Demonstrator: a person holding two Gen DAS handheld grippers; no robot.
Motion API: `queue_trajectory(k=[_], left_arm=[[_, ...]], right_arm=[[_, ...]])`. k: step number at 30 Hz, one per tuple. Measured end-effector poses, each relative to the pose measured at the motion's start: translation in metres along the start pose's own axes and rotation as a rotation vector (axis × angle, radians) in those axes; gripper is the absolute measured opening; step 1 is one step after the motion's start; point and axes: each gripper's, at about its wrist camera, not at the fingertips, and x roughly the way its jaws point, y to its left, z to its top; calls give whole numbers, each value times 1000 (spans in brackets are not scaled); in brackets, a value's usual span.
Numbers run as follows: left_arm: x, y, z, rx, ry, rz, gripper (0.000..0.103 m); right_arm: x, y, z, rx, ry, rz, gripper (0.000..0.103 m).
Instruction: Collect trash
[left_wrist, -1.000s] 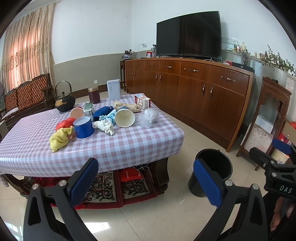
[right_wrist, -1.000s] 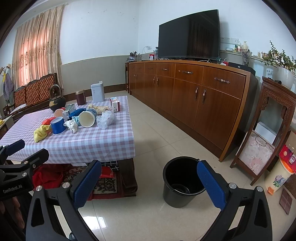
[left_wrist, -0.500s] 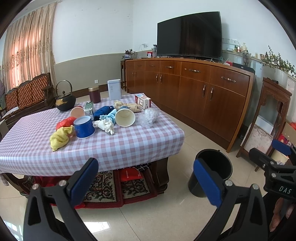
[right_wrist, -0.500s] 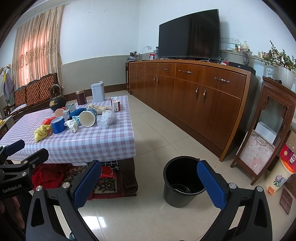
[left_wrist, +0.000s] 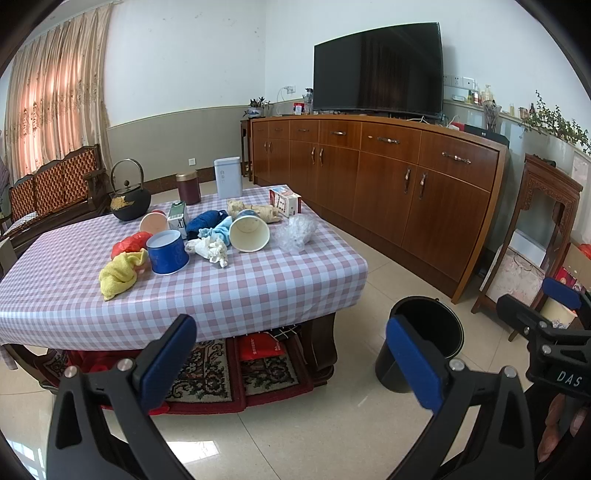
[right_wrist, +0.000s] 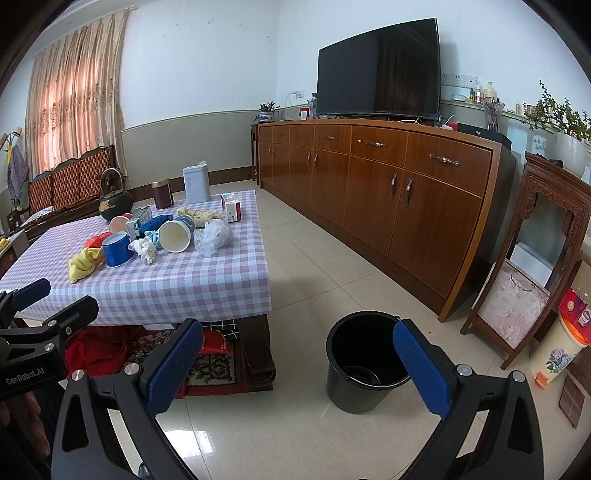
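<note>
Litter is seen heaped near the middle of a low table (left_wrist: 258, 291) draped in a pink-and-white checked cloth: a white paper cup (left_wrist: 249, 233) tipped on its side with its mouth toward the camera, a blue paper cup (left_wrist: 167, 252) tilted on its side just beside a crumpled yellow cloth (left_wrist: 119, 272), a wad of white tissue (left_wrist: 211, 250) between the two cups, a red wrapper (left_wrist: 130, 243), a crumpled clear plastic bag (left_wrist: 297, 232) to the right of the white cup, and a small red-and-white carton (left_wrist: 284, 201) behind it. A black kettle (left_wrist: 130, 199) and two canisters are set at the table's far edge. A black bucket (right_wrist: 364, 363) is placed on the tiled floor to the right of the table, well apart from the litter, with something dark lying in its bottom.

Both tools are held level above the floor, short of the table's near edge and pointed toward it. The left gripper (left_wrist: 291, 360) is shown with its blue-padded fingers spread wide and nothing between them. The right gripper (right_wrist: 297, 369) is likewise spread wide and empty, its right pad overlapping the bucket's rim in the right wrist view. Each tool is caught at the edge of the other's camera.
</note>
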Motion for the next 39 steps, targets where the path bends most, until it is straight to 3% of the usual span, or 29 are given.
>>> queue_trajectory(k=[19,37,39], left_arm=[[6,20,3,-30,4,45,103],[41,101,13,-159,17,124,103],[52,107,16,-166,38,105,103]], right_arm=[[9,5,2,-19,18,35,103],[76,58,38,-105,7,162,103],[84,64,43,-114,1,169,103]])
